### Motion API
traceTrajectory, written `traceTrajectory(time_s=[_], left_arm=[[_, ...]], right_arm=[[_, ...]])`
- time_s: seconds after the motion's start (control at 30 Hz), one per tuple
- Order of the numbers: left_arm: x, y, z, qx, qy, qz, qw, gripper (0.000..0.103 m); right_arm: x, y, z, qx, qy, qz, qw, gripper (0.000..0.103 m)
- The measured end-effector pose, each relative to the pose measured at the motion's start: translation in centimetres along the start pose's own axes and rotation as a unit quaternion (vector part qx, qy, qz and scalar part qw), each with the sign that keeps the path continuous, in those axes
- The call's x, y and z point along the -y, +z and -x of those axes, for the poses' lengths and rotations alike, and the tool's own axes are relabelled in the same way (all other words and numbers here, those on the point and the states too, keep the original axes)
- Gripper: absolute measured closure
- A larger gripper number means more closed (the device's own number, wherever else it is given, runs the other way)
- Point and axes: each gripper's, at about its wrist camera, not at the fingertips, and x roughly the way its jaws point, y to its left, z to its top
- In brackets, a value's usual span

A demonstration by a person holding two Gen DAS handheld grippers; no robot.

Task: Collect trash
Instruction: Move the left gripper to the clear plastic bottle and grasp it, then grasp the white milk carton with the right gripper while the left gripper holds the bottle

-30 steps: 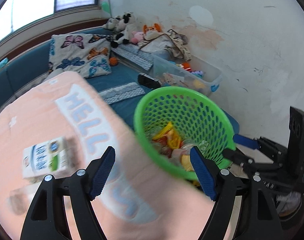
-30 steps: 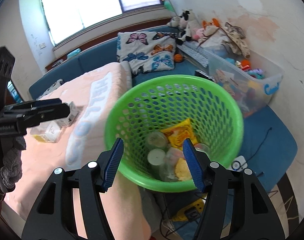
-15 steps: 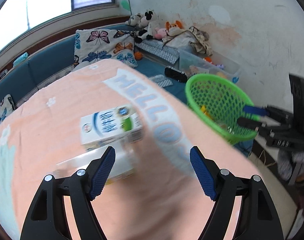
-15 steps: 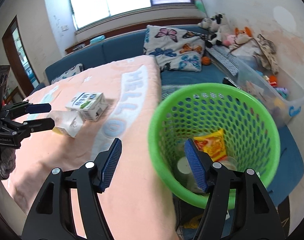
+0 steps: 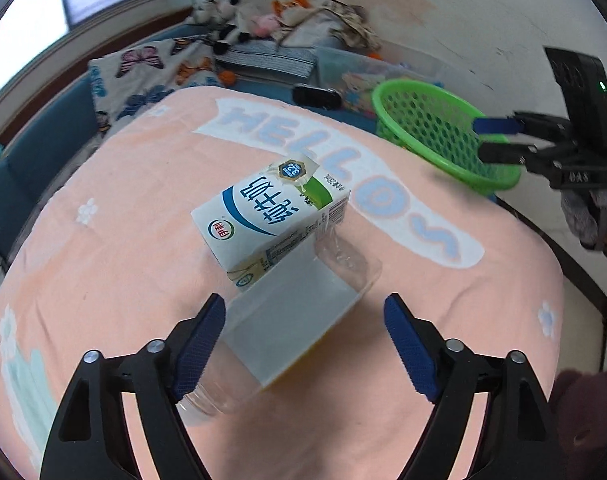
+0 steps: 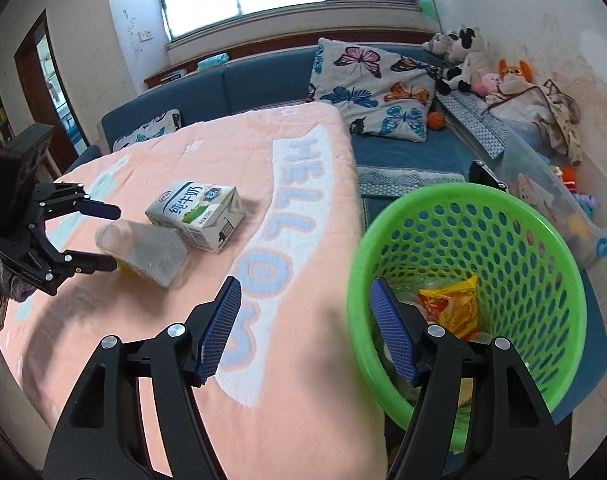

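Note:
A white milk carton (image 5: 269, 216) and a clear plastic bottle (image 5: 287, 320) lie side by side on the pink "HELLO" blanket (image 5: 123, 240). My left gripper (image 5: 303, 344) is open, its fingers on either side of the bottle's near end. In the right wrist view the left gripper (image 6: 99, 236) straddles the bottle (image 6: 147, 252) beside the carton (image 6: 195, 216). My right gripper (image 6: 303, 328) is open at the near rim of the green basket (image 6: 515, 240), one finger inside. The basket holds a yellow wrapper (image 6: 451, 308) and other trash.
A blue sofa (image 6: 263, 80) with a butterfly pillow (image 6: 371, 88) and stuffed toys (image 6: 463, 56) runs behind. A clear toy bin (image 6: 551, 184) stands by the wall to the right. The green basket (image 5: 435, 128) sits off the blanket's right edge.
My left gripper has swung from the basket across the blanket and closed in on the bottle and carton. My right gripper has shifted left, to the basket's rim.

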Motion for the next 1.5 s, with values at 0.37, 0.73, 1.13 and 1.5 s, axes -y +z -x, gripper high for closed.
traceTrajectory(time_s=[0.37, 0.73, 1.13, 1.5], left_arm=[[-2.4, 0.5, -2.0, -0.049, -0.086, -0.068, 0.9928, 0.024], [-1.6, 0.9, -4.0, -0.092, -0.102, -0.134, 0.9814, 0.035], [1.5, 0.0, -5.5, -0.128, -0.102, -0.209, 0.9641, 0.033], [2.7, -1.5, -3.5, -0.093, -0.076, -0.170, 0.9781, 0.044]], right_arm=[[-1.4, 2.9, -3.2, -0.024, 0.011, 0.024, 0.999, 0.033], [-1.6, 4.5, -5.9, -0.039, 0.017, 0.034, 0.998, 0.032], [-1.9, 5.2, -7.7, -0.052, 0.026, 0.044, 0.997, 0.031], [-2.9, 5.8, -8.3, -0.056, 0.041, 0.071, 0.995, 0.031]])
